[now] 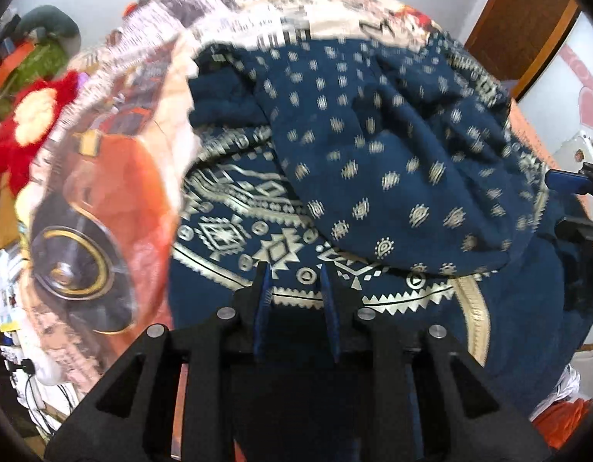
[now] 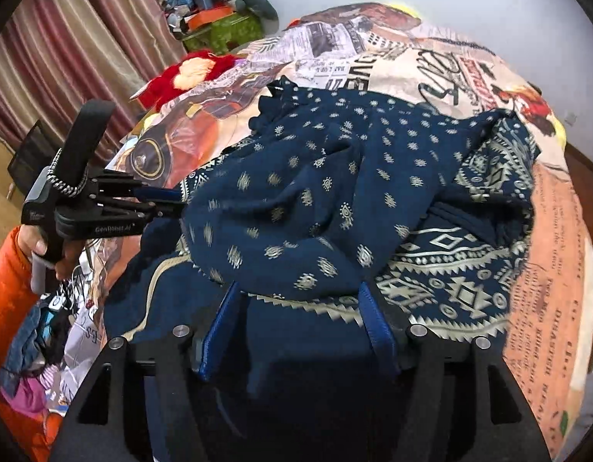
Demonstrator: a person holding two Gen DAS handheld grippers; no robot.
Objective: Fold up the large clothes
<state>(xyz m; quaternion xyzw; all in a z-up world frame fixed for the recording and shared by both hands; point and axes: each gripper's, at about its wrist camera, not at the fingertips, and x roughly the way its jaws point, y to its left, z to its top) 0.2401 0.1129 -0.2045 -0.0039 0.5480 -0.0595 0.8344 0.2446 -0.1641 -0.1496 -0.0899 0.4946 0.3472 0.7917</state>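
Your garment (image 2: pixel 335 200), dark blue with a pale print, lies heaped on the bedspread (image 2: pixel 442 65), filling the middle of both views. Its bordered hem runs left to right just ahead of both claws, so the fold goes away from you, toward the top of the frame. Your right gripper (image 2: pixel 300 308) stands wide open with loose cloth sagging between the fingers. Your left gripper (image 1: pixel 294 285) is narrower, though motion blur leaves me unsure whether it pinches the hem. Both sit equally near that edge.
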